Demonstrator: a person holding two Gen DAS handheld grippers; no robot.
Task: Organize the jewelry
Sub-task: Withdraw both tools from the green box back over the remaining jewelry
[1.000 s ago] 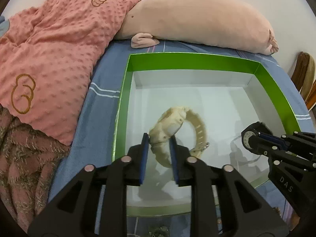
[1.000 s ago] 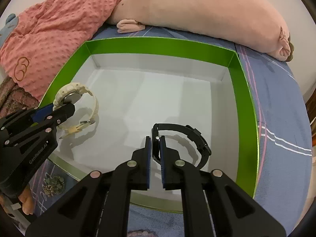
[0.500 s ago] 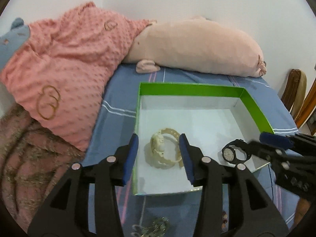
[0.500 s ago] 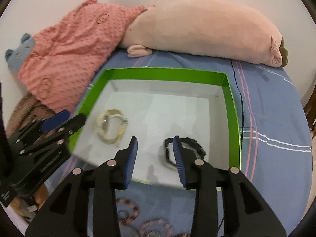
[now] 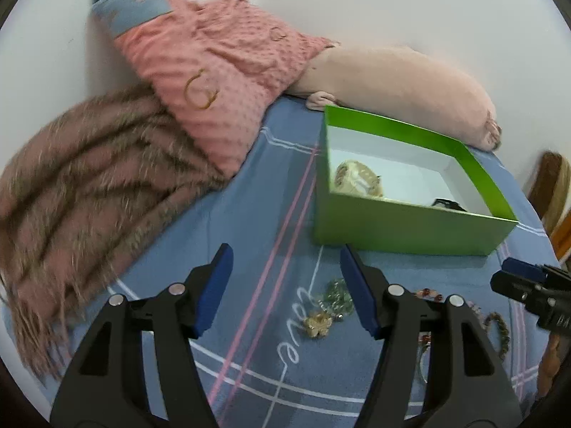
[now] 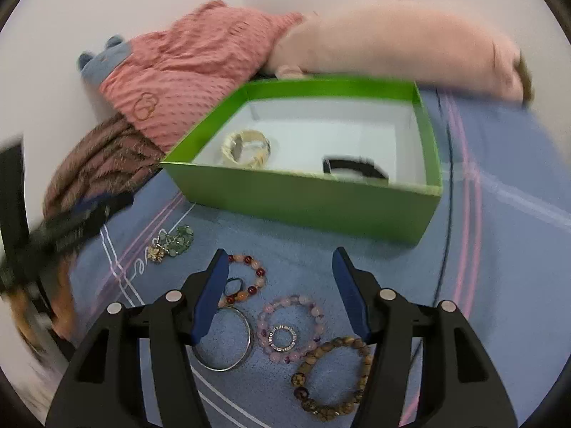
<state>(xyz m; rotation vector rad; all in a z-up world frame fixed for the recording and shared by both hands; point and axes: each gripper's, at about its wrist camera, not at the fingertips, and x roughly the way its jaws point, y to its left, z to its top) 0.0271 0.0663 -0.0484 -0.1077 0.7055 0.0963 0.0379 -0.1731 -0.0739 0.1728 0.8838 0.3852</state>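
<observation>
Both grippers' jaws are opening and hold nothing. The pink bead bracelet (image 6: pixel 291 328) lies on the bed between the right gripper (image 6: pixel 282 294) fingers; 2 watches sit in the green box (image 6: pixel 314 203). The gold and green trinkets (image 5: pixel 326 312) lie between the left gripper (image 5: pixel 285 285) fingers.

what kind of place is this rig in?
Likely a bedroom: the work surface is a bed with a blue sheet, a pink dotted blanket and a long pink plush pillow against the wall.
</observation>
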